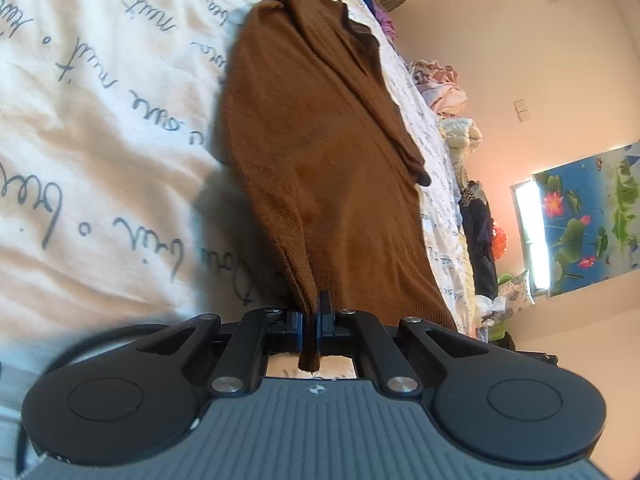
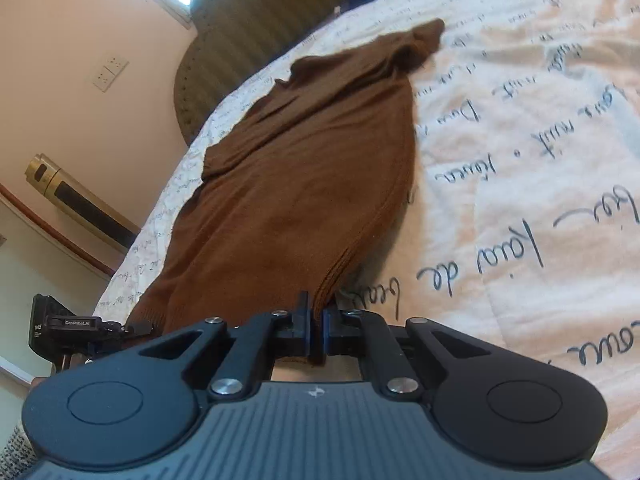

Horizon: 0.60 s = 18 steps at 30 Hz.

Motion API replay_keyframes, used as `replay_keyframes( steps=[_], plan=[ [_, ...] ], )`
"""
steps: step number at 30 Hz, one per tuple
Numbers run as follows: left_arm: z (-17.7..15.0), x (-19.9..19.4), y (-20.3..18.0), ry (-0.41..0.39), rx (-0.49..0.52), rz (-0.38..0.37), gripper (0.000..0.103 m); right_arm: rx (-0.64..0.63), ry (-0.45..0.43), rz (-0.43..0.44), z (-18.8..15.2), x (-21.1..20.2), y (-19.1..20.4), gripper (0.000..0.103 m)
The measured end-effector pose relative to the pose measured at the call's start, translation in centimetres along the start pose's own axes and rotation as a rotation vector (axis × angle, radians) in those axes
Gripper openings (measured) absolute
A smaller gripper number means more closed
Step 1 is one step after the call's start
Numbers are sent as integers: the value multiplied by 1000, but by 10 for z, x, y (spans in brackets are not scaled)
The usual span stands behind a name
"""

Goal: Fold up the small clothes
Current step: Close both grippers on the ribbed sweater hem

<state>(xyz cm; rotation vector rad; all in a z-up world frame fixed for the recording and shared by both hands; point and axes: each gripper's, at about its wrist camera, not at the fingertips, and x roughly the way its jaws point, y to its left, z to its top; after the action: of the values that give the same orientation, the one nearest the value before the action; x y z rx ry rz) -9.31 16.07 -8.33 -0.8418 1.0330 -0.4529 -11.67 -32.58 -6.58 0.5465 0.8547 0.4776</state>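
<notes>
With the left gripper [image 1: 313,320] clamped on one hem corner of the brown knit sweater [image 1: 320,152] and the right gripper [image 2: 316,320] clamped on the other, judge the step in hand as lifting the hem to fold it; both corners should rise together, level and taut, and travel toward the far end so the edges align without dragging the garment across the script-printed bedspread [image 1: 100,120]. The sweater lies lengthwise down the centre of each frame, running from the jaws at lower centre toward the upper edge. Count: one sweater, two grippers, one bedspread.
</notes>
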Motion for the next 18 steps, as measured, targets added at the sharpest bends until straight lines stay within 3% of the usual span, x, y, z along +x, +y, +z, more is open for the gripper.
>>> replay_keyframes(
  steps=[7, 13, 18],
  plan=[
    [-10, -16, -5, -20, -46, -51, 4, -108, -45, -22, 18, -36, 20, 4],
    [-23, -18, 5, -18, -62, -25, 4, -102, -33, -39, 15, -60, 11, 4],
    [-32, -8, 37, -4, -110, 19, 6, -76, 113, -86, -9, -22, -18, 7]
  ],
)
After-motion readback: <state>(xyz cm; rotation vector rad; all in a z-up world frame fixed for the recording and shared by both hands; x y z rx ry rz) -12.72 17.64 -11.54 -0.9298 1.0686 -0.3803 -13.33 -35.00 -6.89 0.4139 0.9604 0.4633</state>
